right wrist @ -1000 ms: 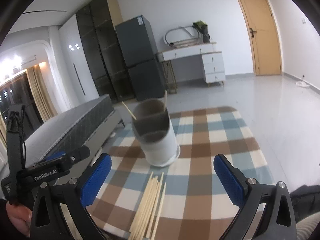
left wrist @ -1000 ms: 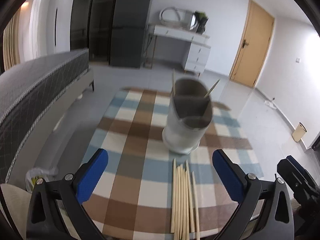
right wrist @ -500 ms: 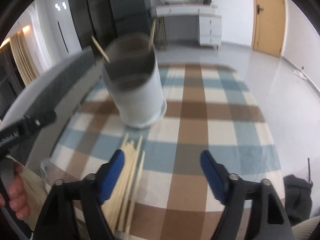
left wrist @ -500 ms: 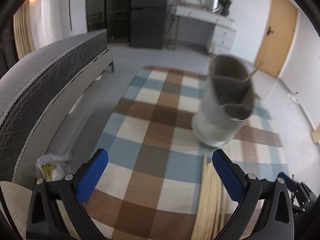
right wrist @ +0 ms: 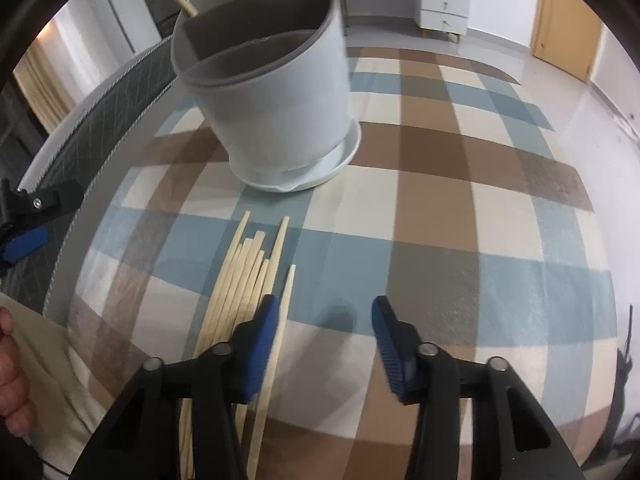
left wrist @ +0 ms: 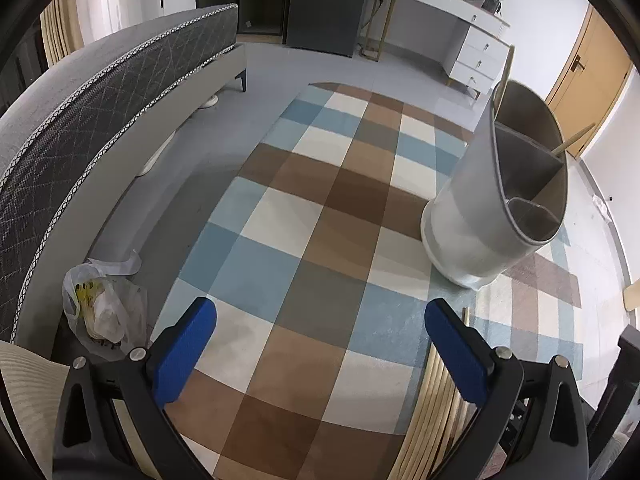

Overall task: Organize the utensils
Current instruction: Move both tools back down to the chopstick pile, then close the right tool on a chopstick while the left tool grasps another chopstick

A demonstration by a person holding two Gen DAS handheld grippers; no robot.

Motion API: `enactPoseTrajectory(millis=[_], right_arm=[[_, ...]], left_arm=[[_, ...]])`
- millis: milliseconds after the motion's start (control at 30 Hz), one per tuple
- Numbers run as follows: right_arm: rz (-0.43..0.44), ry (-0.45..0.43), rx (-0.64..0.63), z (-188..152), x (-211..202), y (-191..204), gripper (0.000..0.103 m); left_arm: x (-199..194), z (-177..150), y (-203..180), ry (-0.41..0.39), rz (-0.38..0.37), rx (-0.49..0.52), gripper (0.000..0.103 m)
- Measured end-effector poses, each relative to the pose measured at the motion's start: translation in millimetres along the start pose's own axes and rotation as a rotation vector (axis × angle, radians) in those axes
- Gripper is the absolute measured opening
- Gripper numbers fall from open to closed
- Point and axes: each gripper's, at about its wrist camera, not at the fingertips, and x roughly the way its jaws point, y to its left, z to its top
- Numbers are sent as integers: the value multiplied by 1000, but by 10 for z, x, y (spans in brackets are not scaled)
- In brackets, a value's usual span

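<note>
right gripper jaws closing, narrower than a second ago, nothing gripped; chopsticks beside its left pad on checked cloth. left gripper wide, empty. divided holder now nearer, one chopstick inside.

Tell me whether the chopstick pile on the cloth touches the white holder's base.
Apart. The right wrist view shows checked cloth between the chopstick pile tips and the white holder saucer base.
</note>
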Motion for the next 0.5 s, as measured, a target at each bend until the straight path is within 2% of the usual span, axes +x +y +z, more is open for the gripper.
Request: enactPoseTrajectory(millis=[233,333,400,500], right_arm=[[-29,20,-76,6,129,160,39],[-95,9,-128,2,159,233,30],[-83,8,-128,11,163,248,25],[-79,-3,-121,41,181,245,23]], left_arm=[[52,8,52,16,26,-17,101],[82,10,76,19,40,-23,101],[114,-3,82,25,54,-19,101],[155,-17,83,30,70,-9,101]])
